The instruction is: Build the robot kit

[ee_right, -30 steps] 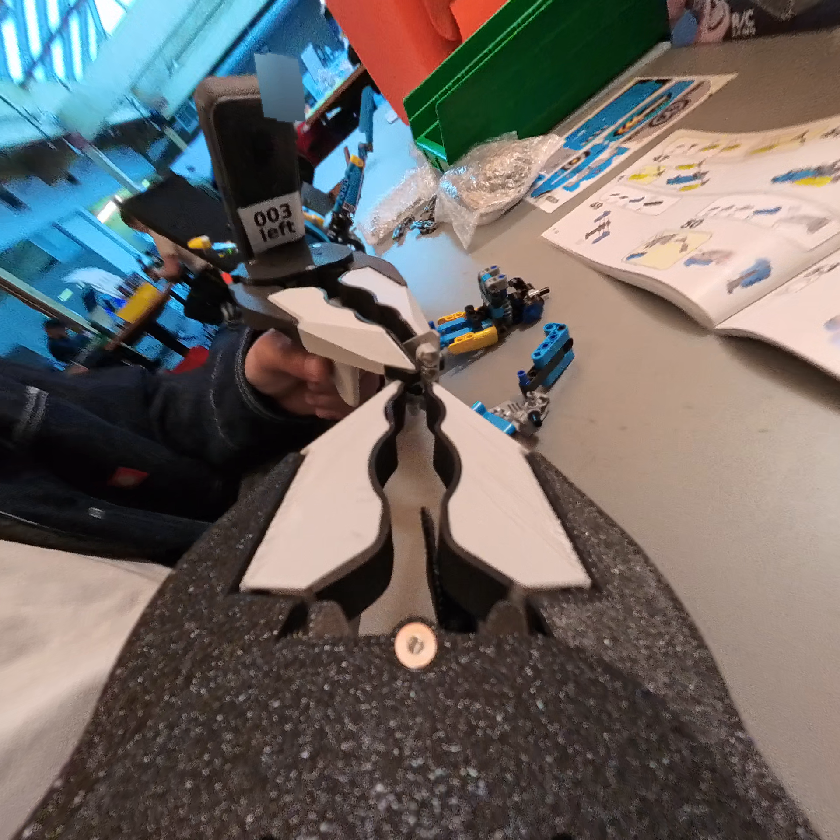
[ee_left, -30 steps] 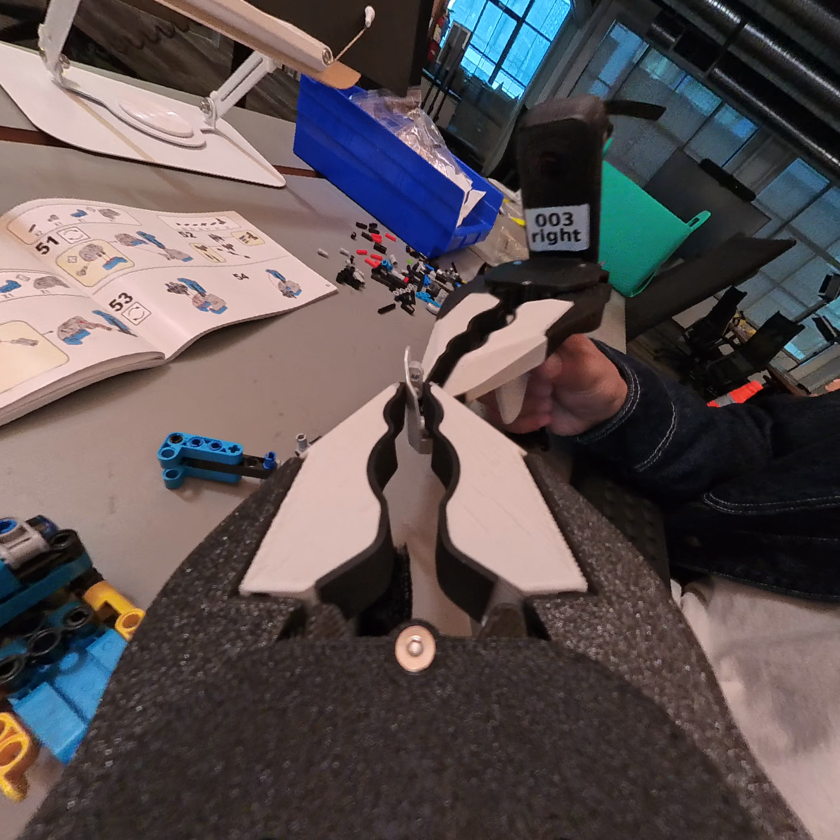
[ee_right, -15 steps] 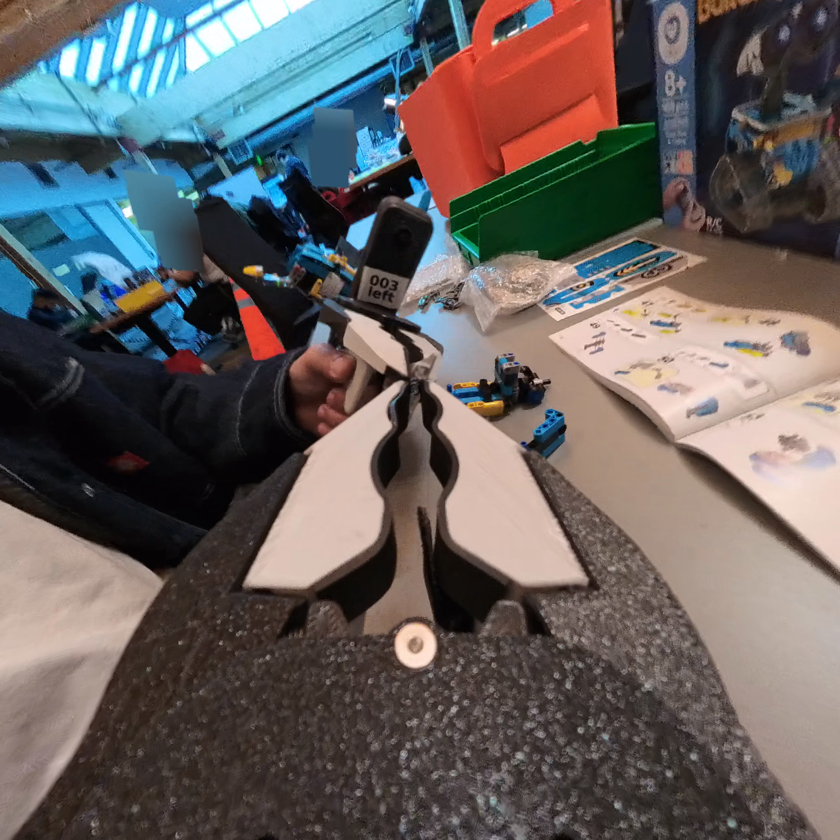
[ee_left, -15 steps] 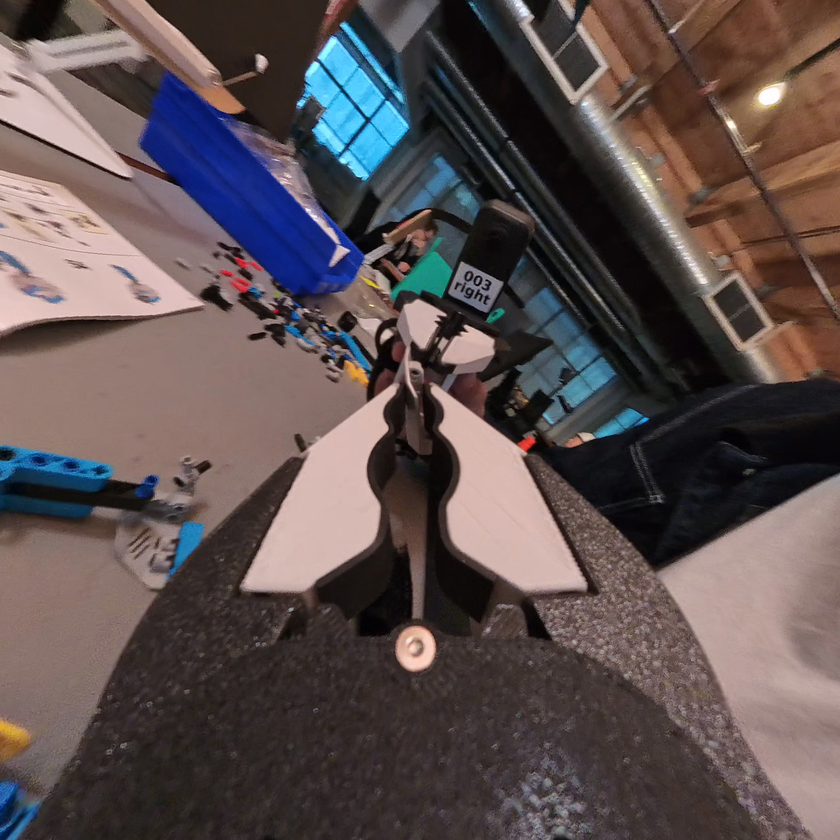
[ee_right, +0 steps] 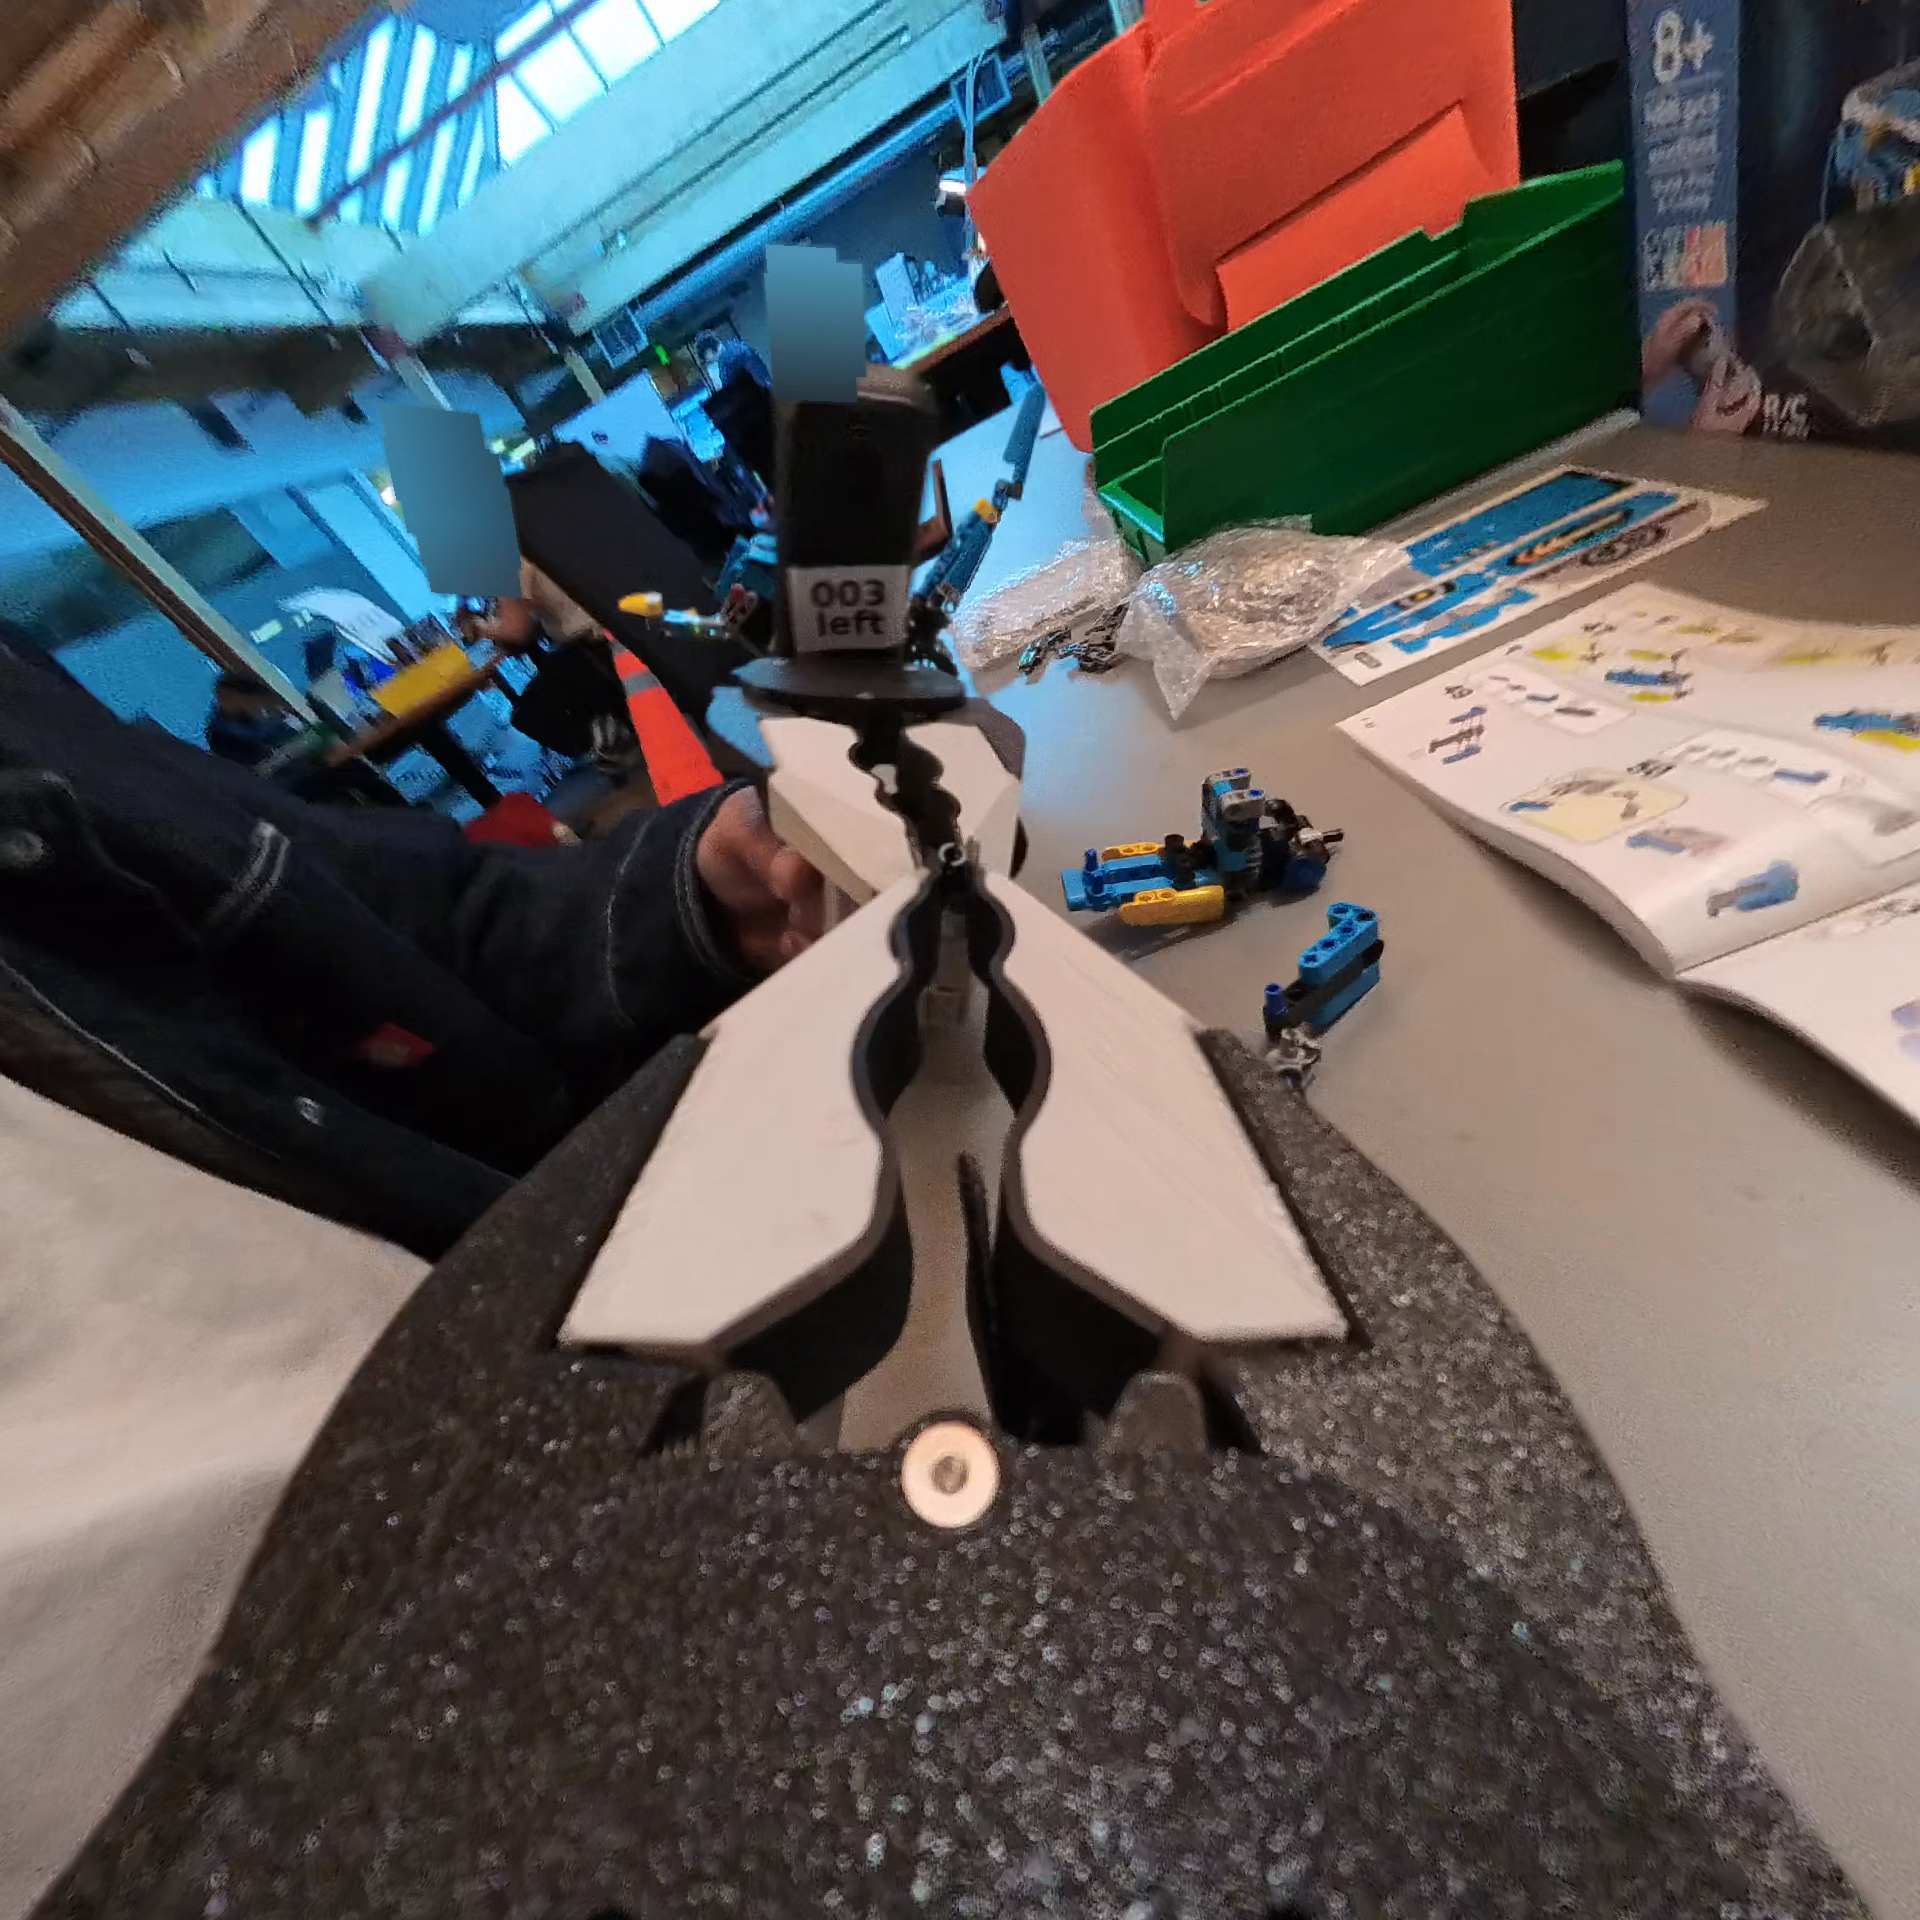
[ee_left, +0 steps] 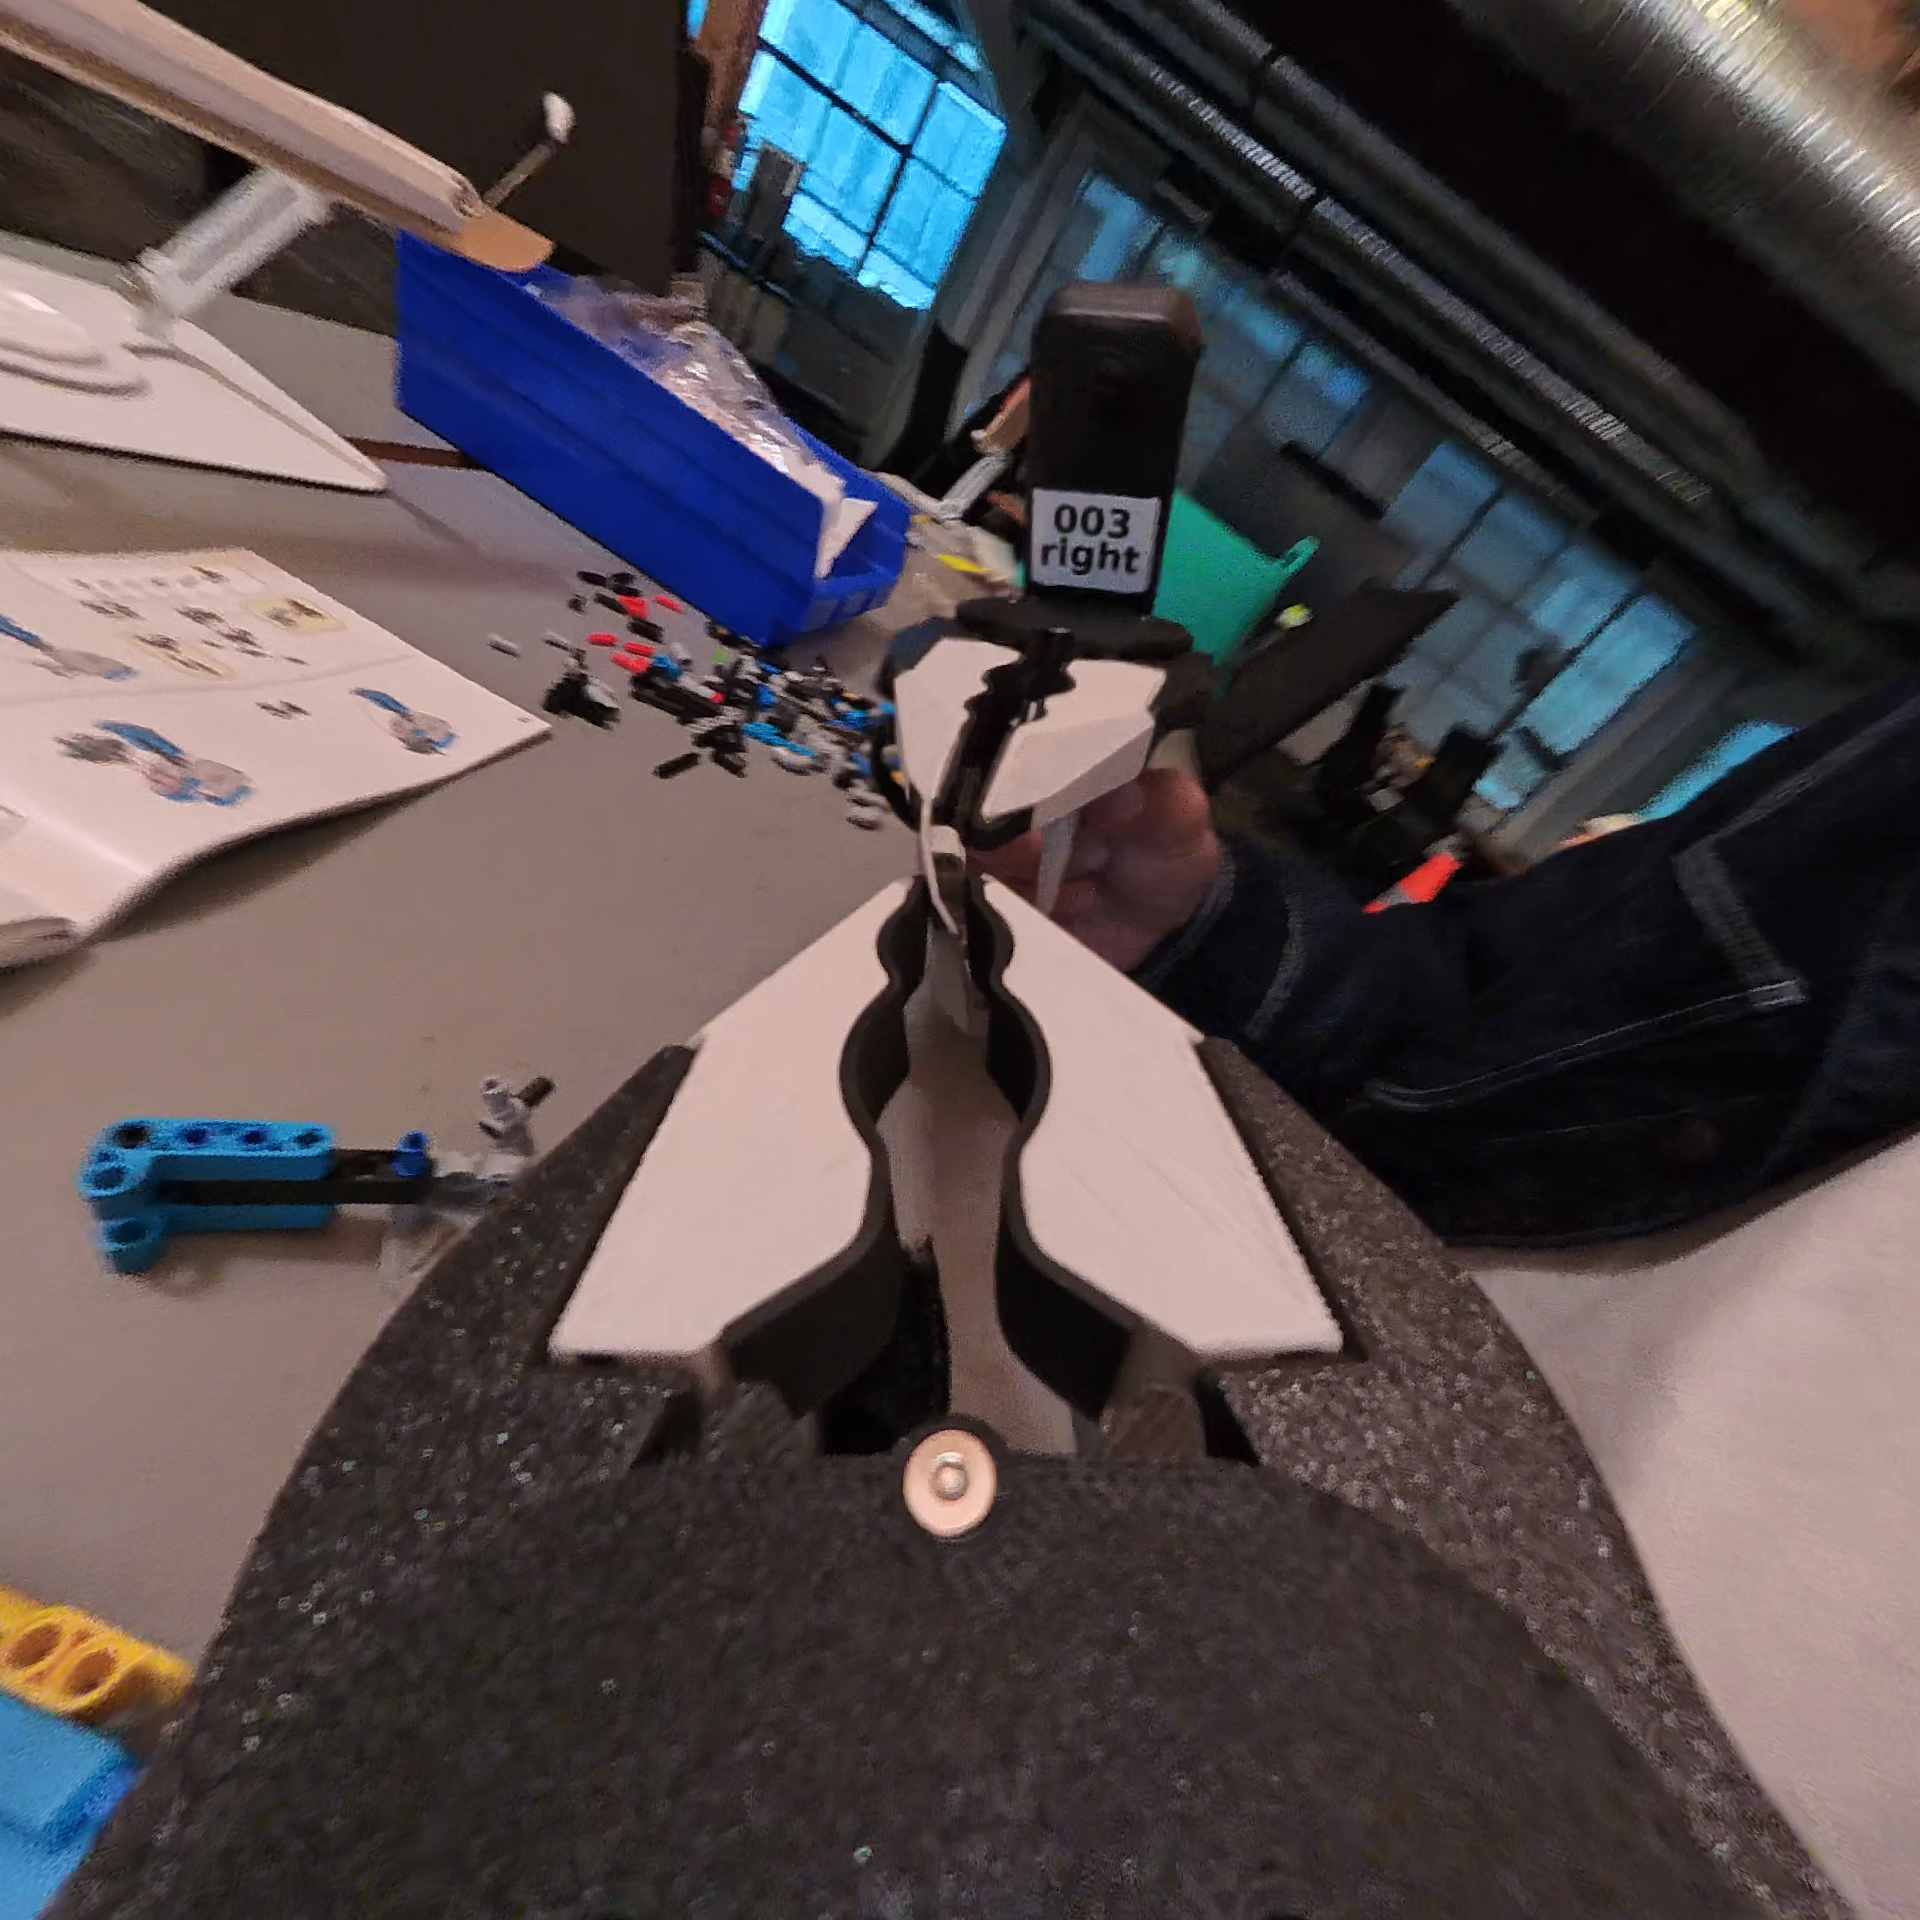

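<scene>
You hold both grippers up above the grey table (ee_left: 436, 966), tip to tip. Your left gripper (ee_left: 948, 896) has its white fingers squeezed together on a small grey piece (ee_left: 943, 868). Your right gripper (ee_right: 948, 881) is squeezed on the other end of that same small piece, so it hangs in the air between the two tips.

On the table, left of the left gripper, lies a blue bent beam with holes (ee_left: 203, 1179) joined to a black bar. Farther back sits a pile of tiny loose building bits (ee_left: 717, 696), and behind it a blue plastic bin (ee_left: 623, 468). An open white picture booklet (ee_left: 218, 696) lies beside the pile.
</scene>
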A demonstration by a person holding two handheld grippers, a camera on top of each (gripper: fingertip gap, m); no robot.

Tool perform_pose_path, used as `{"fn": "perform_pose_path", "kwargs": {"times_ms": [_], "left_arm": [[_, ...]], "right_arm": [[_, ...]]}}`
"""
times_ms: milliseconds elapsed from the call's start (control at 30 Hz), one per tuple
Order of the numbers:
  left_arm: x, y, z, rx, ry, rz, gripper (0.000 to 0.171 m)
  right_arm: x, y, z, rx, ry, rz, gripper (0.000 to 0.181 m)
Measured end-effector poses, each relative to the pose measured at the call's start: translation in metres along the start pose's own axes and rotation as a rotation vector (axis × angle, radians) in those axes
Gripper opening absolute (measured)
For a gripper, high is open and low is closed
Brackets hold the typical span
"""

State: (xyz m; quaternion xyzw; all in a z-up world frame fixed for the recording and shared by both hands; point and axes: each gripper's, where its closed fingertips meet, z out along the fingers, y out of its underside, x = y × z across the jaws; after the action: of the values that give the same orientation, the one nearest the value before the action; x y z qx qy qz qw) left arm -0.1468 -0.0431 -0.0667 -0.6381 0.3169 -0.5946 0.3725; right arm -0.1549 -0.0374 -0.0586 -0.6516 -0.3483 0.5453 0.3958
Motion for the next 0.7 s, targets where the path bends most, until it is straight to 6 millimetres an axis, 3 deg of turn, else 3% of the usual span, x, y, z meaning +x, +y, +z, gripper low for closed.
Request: {"fn": "perform_pose_path", "kwargs": {"times_ms": [100, 200, 300, 500, 700], "left_arm": [[-0.003, -0.005, -0.001, 0.016, -0.072, 0.093, 0.007], [0.001, -0.010, -0.002, 0.066, 0.029, -0.058, 0.006], [0.001, -0.013, -0.004, 0.099, 0.119, -0.211, 0.006], [0.009, -0.019, -0.006, 0.150, 0.245, -0.359, 0.006], [0.007, -0.021, -0.009, 0.168, 0.245, -0.367, 0.006]], "right_arm": [[0.004, -0.004, 0.001, 0.067, -0.026, 0.118, 0.004], [0.001, -0.011, 0.000, 0.141, -0.087, 0.191, 0.003], [0.002, -0.012, 0.002, 0.147, -0.042, 0.109, 0.004], [-0.004, -0.018, 0.003, 0.186, -0.052, 0.037, 0.003], [-0.003, -0.013, 0.006, 0.157, -0.031, 0.002, 0.004]]}}
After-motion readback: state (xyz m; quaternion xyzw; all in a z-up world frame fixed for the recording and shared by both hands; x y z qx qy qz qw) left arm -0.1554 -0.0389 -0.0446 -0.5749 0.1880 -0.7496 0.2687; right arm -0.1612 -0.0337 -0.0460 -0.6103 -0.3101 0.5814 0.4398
